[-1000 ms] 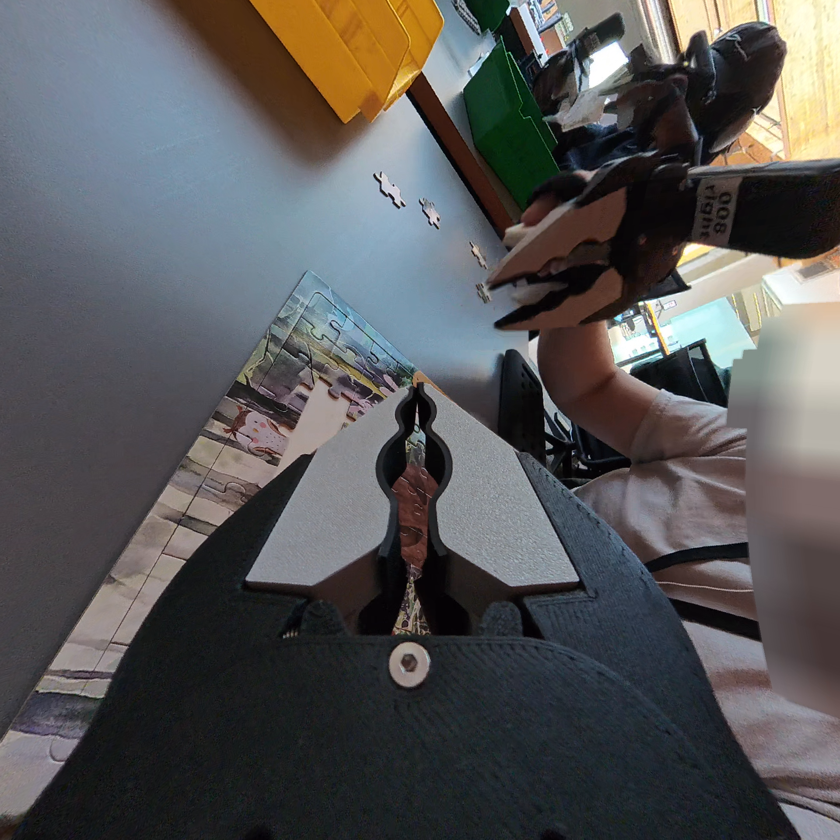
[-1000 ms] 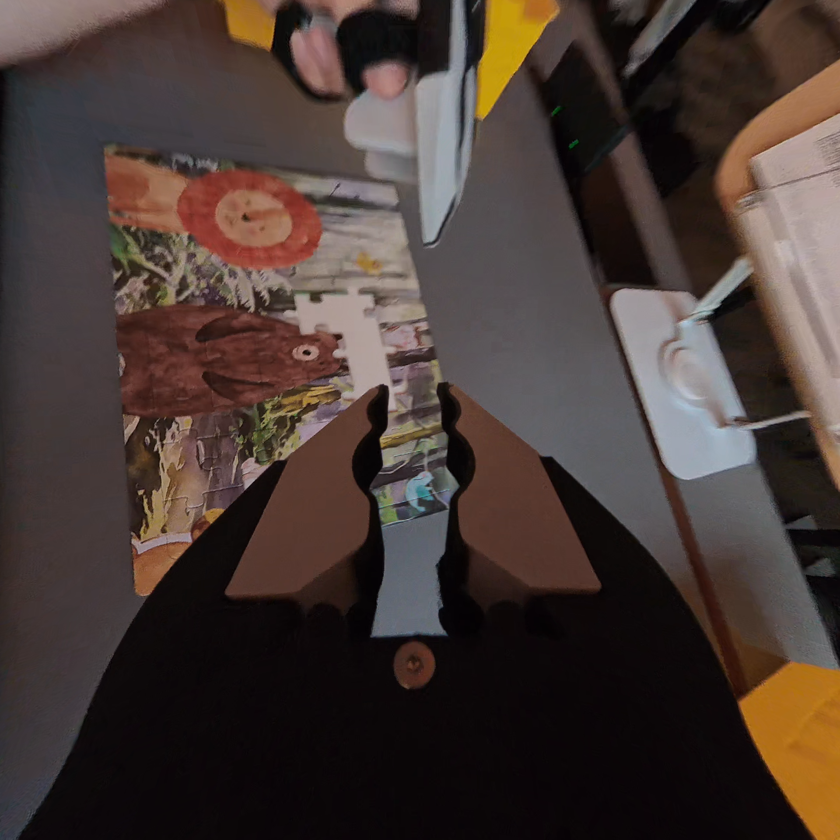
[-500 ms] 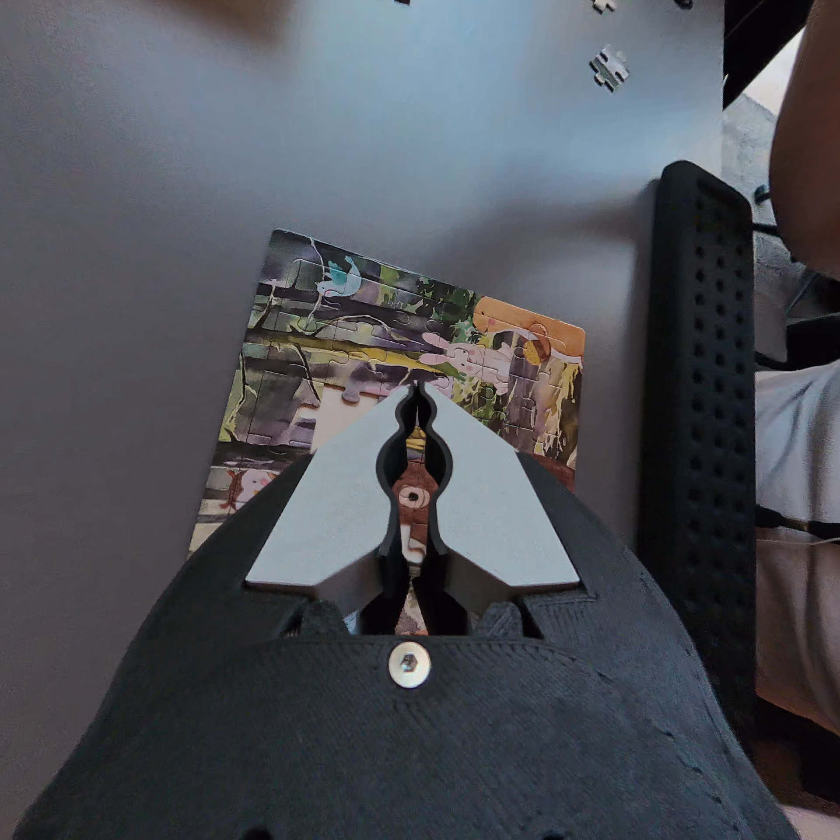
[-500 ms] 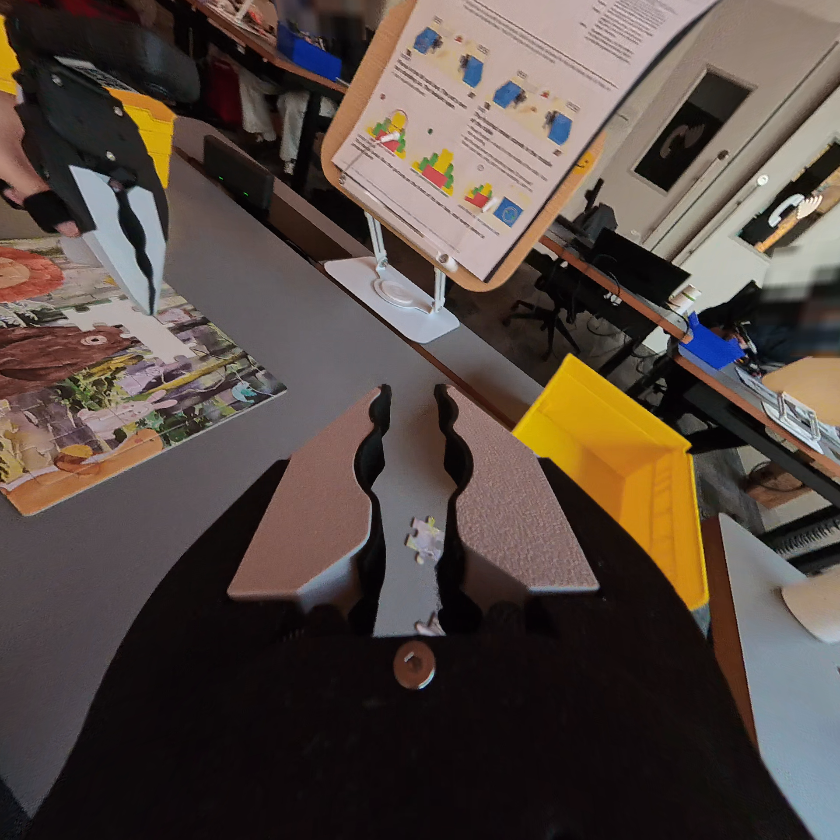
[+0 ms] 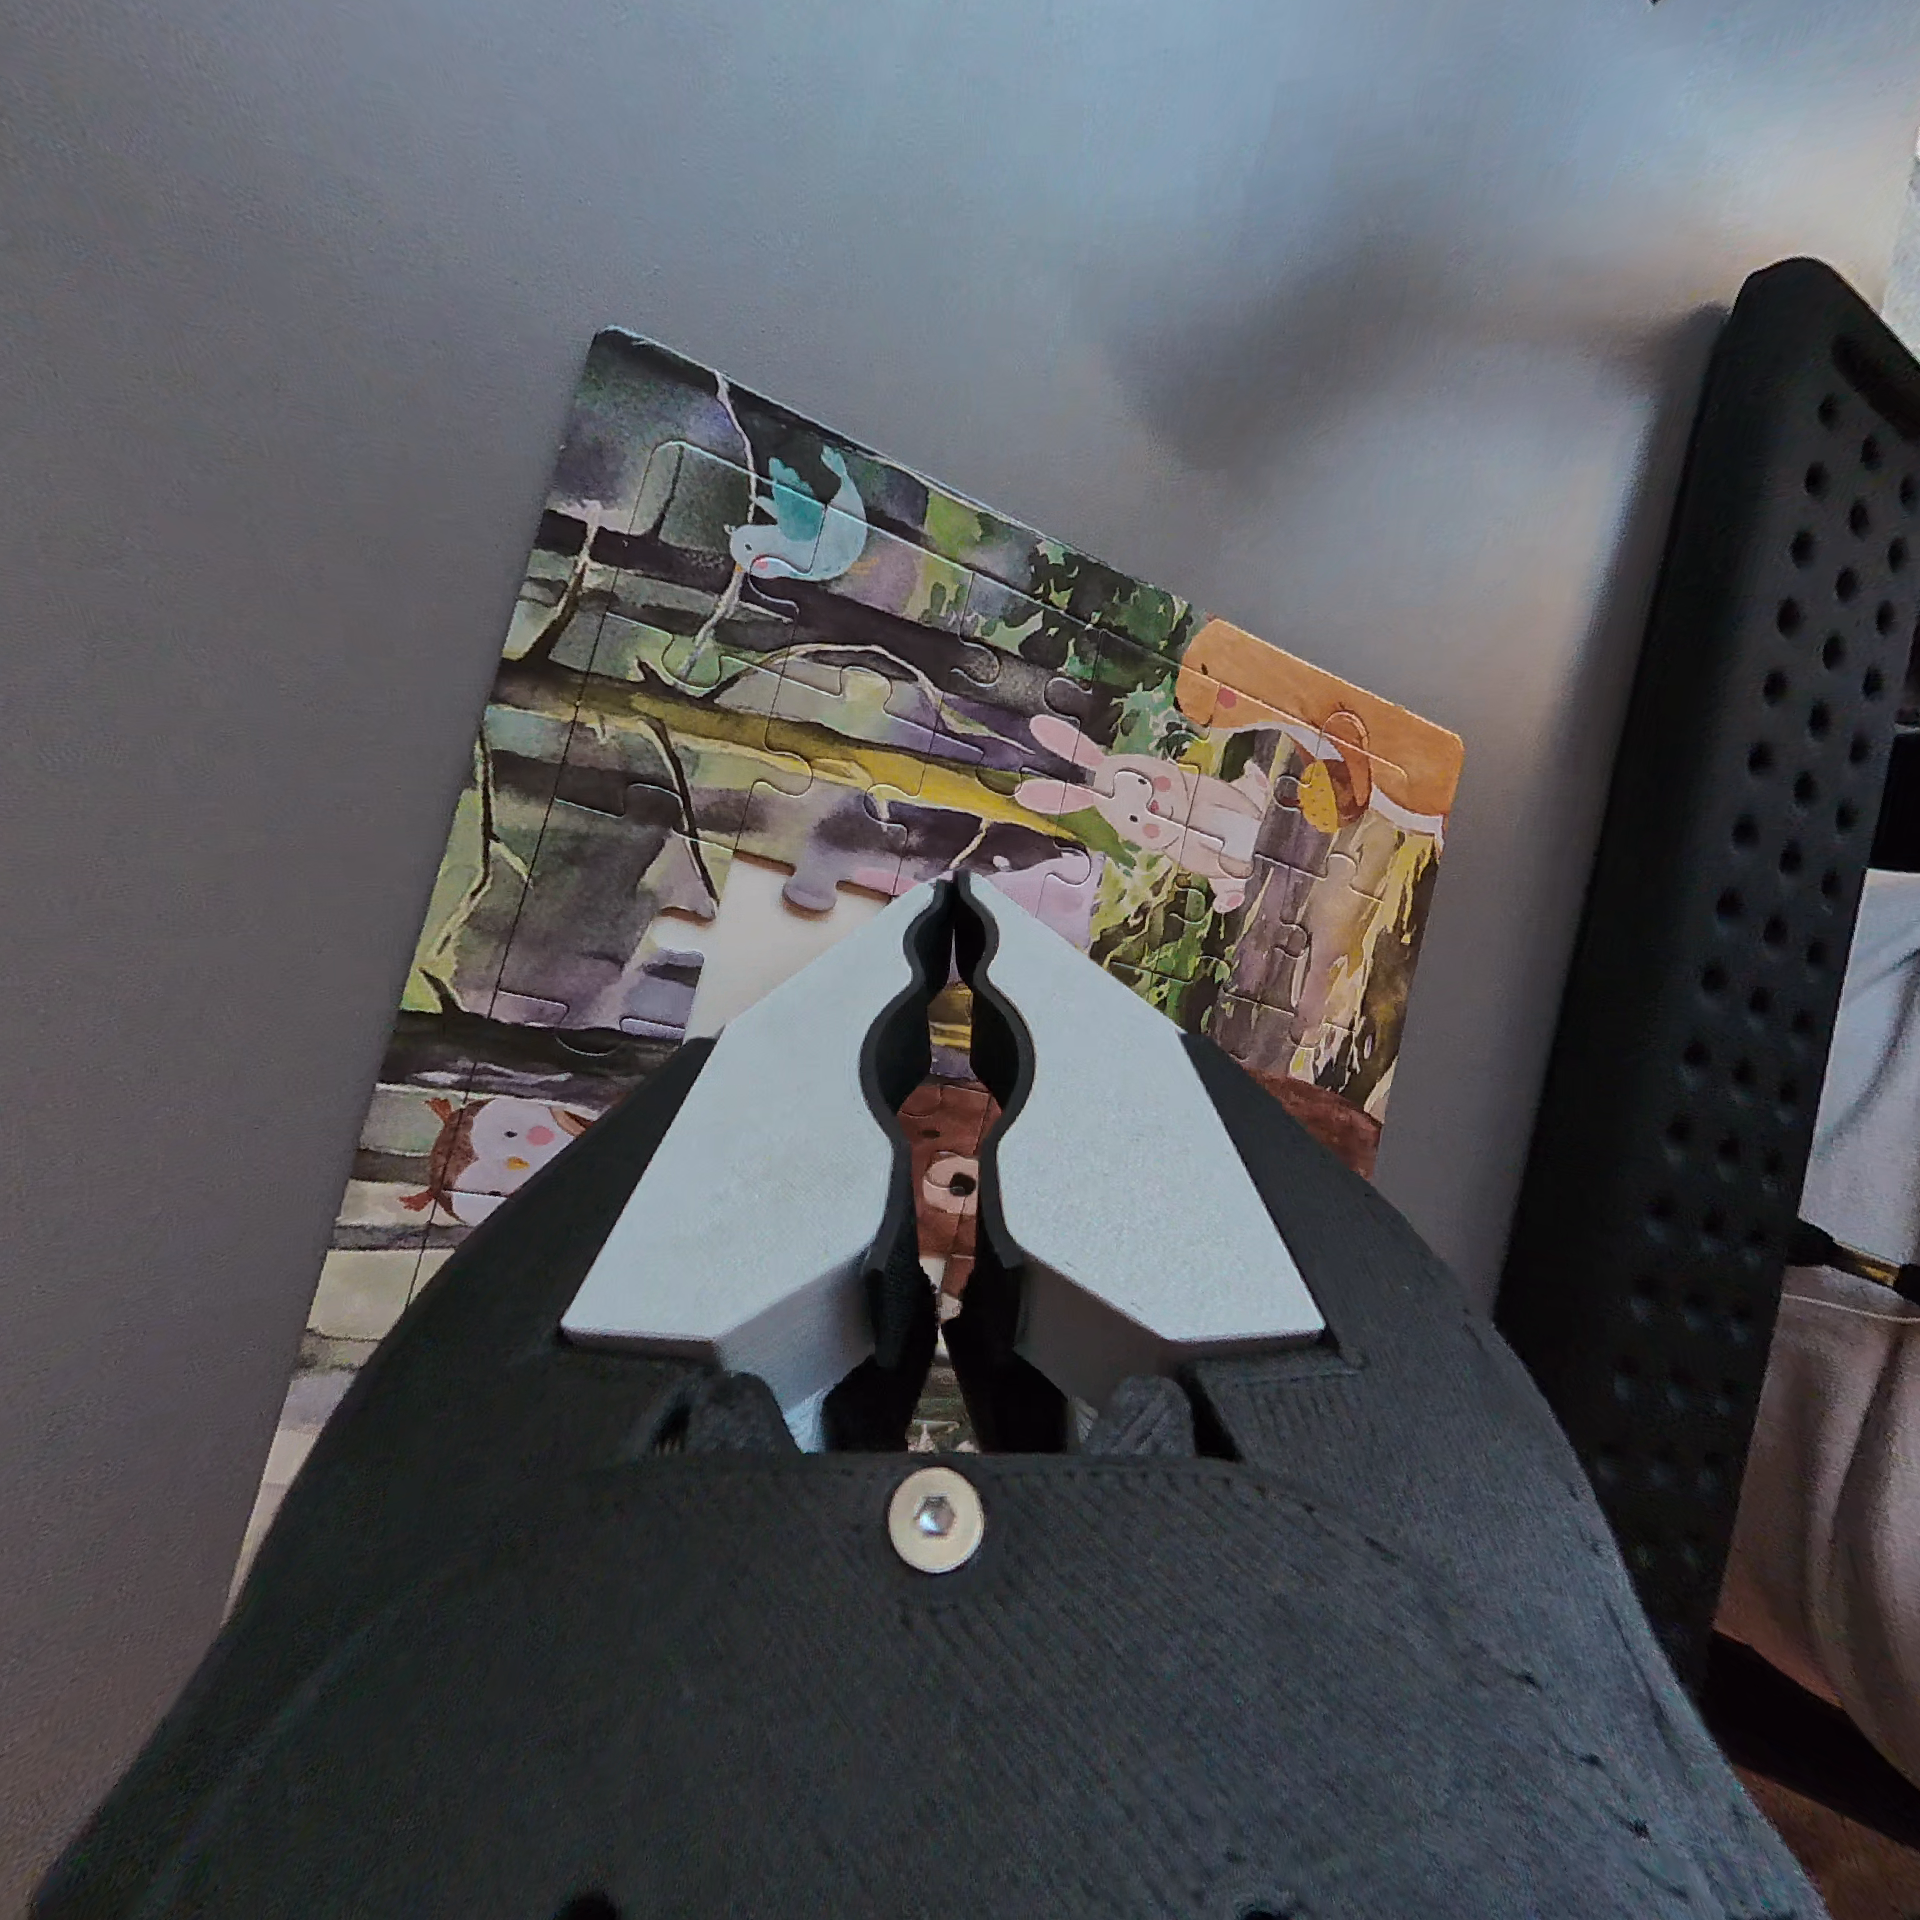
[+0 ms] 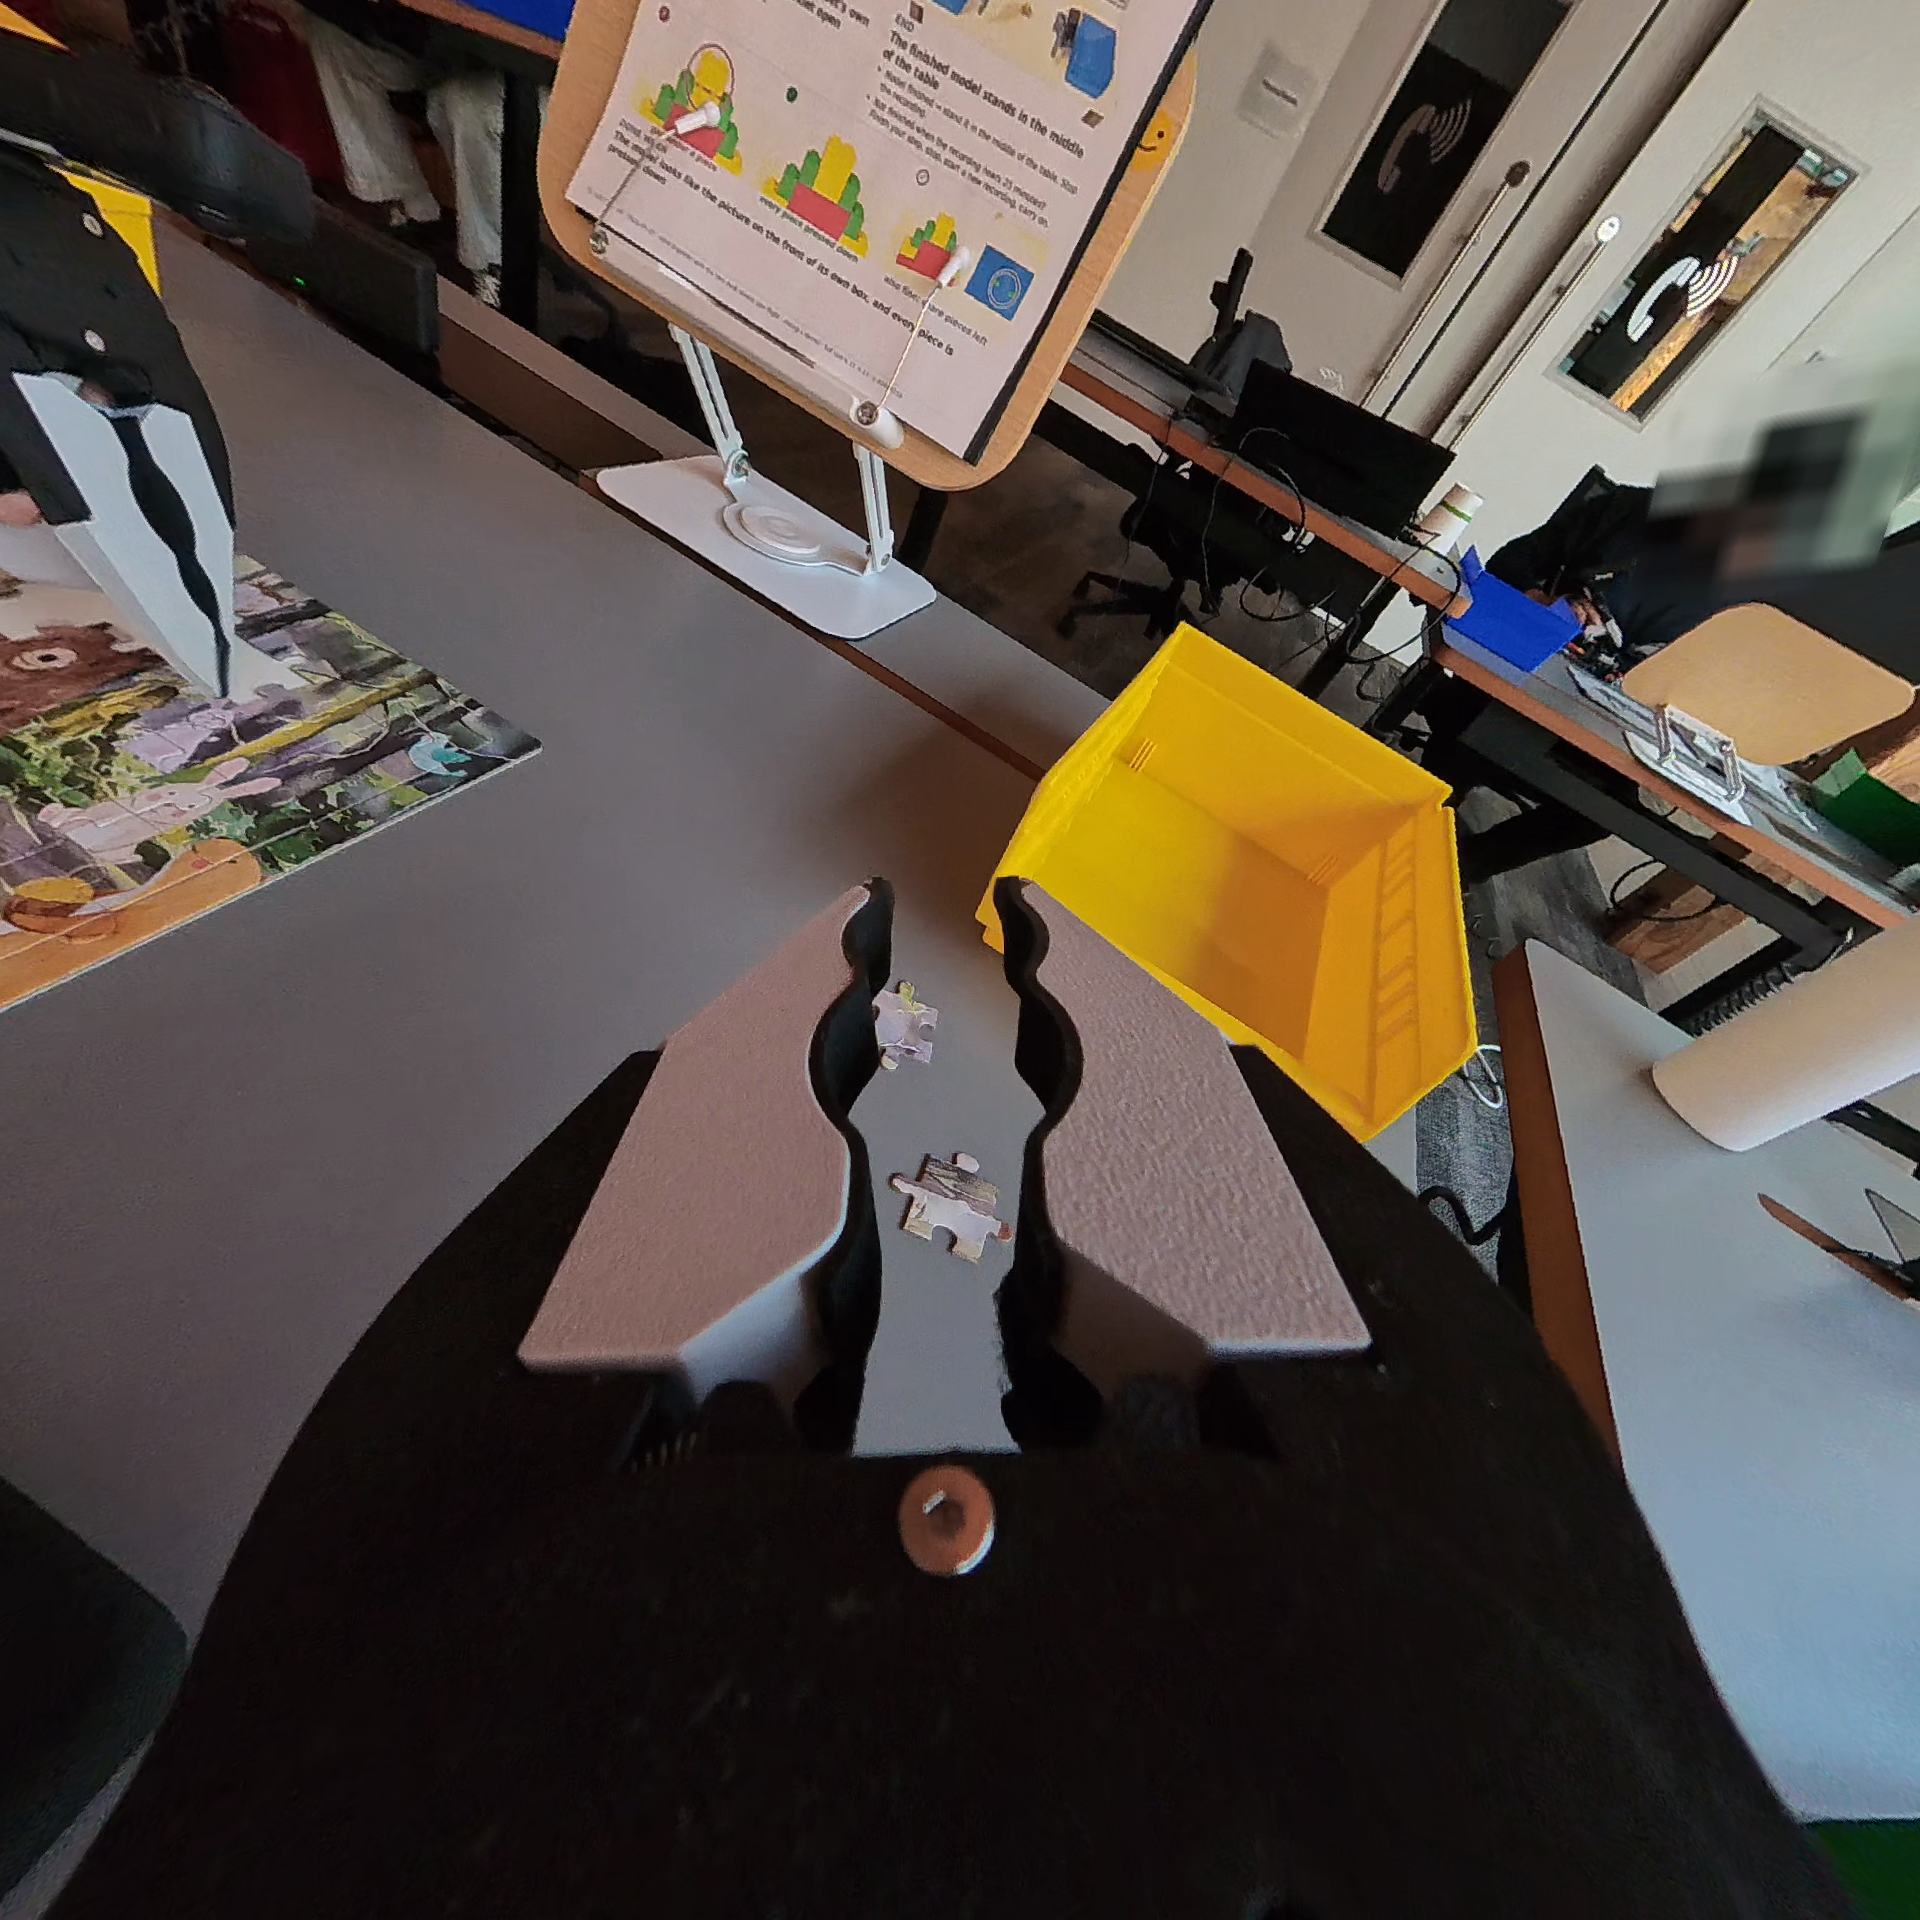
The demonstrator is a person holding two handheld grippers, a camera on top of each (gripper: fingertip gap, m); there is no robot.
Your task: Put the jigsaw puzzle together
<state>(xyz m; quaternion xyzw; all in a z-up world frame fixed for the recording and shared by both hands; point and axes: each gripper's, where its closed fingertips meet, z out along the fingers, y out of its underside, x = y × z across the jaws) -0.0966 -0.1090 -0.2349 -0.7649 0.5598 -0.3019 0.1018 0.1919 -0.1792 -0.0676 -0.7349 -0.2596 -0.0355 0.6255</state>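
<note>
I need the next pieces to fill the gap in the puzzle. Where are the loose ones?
In the right wrist view, two loose pieces lie on the grey table between the open right gripper's fingers, just left of the yellow bin.

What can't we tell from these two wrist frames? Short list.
- Left wrist view: the left gripper covers most of the gap in the puzzle, so the gap's full shape is hidden.
- Right wrist view: the far loose piece is partly behind the right gripper finger.
- Right wrist view: the puzzle runs off the left edge.
</note>
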